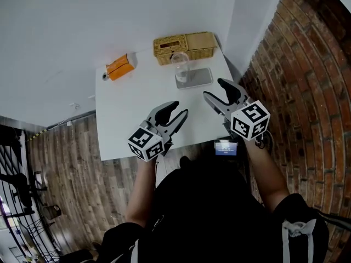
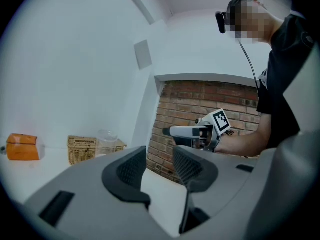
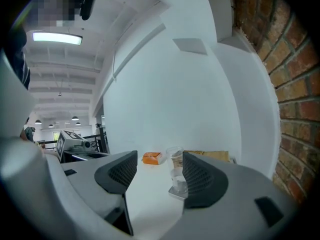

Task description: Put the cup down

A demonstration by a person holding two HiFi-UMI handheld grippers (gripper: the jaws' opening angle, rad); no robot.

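A clear plastic cup (image 1: 180, 64) stands upright on a flat grey tray (image 1: 197, 79) at the far side of the white table (image 1: 131, 114), just in front of a wicker basket (image 1: 185, 47). The right gripper view shows the cup (image 3: 176, 170) some way ahead of the jaws, untouched. My right gripper (image 1: 214, 89) hovers above the table's right part, shut on nothing. My left gripper (image 1: 180, 109) hangs over the near middle of the table, with its jaws close together and nothing between them. Both grippers are well short of the cup.
An orange packet (image 1: 120, 67) lies at the table's far left. A brick wall (image 1: 307, 81) runs along the right and a white wall stands behind the table. A small screen device (image 1: 226, 148) sits by the near edge. Wood flooring lies to the left.
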